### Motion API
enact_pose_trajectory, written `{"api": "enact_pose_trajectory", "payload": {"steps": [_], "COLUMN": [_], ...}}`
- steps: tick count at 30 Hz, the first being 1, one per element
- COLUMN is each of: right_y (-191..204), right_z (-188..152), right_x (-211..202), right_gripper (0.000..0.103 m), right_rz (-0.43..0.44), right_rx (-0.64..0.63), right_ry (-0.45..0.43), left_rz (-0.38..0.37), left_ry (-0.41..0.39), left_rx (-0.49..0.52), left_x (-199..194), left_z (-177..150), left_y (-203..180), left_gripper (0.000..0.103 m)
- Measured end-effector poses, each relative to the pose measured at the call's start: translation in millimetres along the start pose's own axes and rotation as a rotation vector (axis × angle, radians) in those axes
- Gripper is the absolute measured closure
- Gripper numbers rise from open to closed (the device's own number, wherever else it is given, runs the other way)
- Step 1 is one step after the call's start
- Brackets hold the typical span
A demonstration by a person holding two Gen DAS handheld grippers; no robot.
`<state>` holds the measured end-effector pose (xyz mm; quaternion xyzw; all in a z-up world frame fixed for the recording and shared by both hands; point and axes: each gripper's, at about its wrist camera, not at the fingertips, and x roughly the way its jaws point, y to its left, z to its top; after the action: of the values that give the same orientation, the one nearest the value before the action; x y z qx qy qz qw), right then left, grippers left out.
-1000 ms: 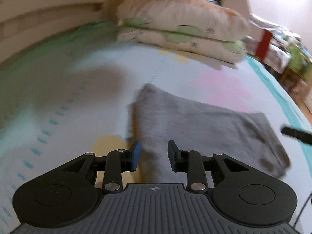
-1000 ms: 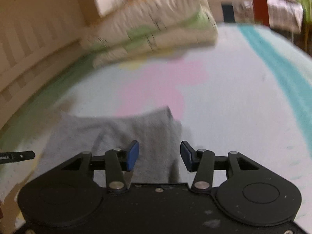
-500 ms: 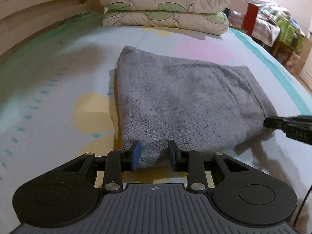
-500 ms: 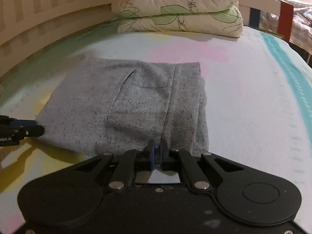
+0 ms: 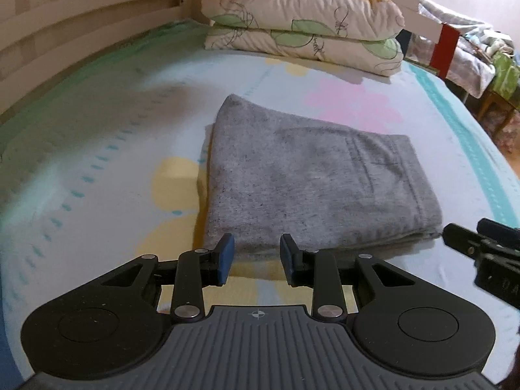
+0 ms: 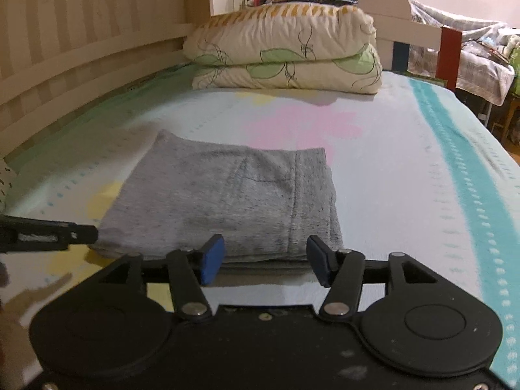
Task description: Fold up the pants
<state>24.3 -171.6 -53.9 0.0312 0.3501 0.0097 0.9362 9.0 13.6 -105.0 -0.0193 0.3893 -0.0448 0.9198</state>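
— How did the jaws stand?
— The left gripper (image 5: pixel 254 255) was partly open, empty. The right gripper (image 6: pixel 265 259) had just opened wide, holding nothing.
— And the pants?
— The folded gray pants (image 5: pixel 312 178) lay just beyond both, on the bed sheet (image 5: pixel 97 175), before stacked pillows (image 5: pixel 302 29).

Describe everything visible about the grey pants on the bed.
The grey pants look like soft, flecked knit, folded into a flat stacked rectangle with layered edges toward the cameras. A stitched waistband strip and a pocket seam show on top. They lie on the pastel bedsheet, short of the stacked pillows. Neither claw touches them; both stand open just short of the near edge.
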Motion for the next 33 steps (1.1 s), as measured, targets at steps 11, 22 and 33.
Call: {"api": "enact_pose_trajectory", "payload": {"steps": [11, 22, 33], "right_y": [37, 37, 33], "right_z": [4, -2, -5], "right_x": [-42, -50, -50], "right_gripper": [0.035, 0.035, 0.034], "right_rz": [-0.036, 0.005, 0.013], "right_rx": [-0.043, 0.044, 0.075], "right_ry": [-0.038, 0.025, 0.043], "left_rz": [0.101, 0.004, -0.002], "left_ry": [-0.102, 0.008, 0.015], "left_rx": [0.067, 0.053, 0.031], "left_x": [-41, -42, -46], "left_z": [-11, -23, -27], "left_y": [-24, -29, -28], "left_gripper": [0.072, 0.072, 0.072]}}
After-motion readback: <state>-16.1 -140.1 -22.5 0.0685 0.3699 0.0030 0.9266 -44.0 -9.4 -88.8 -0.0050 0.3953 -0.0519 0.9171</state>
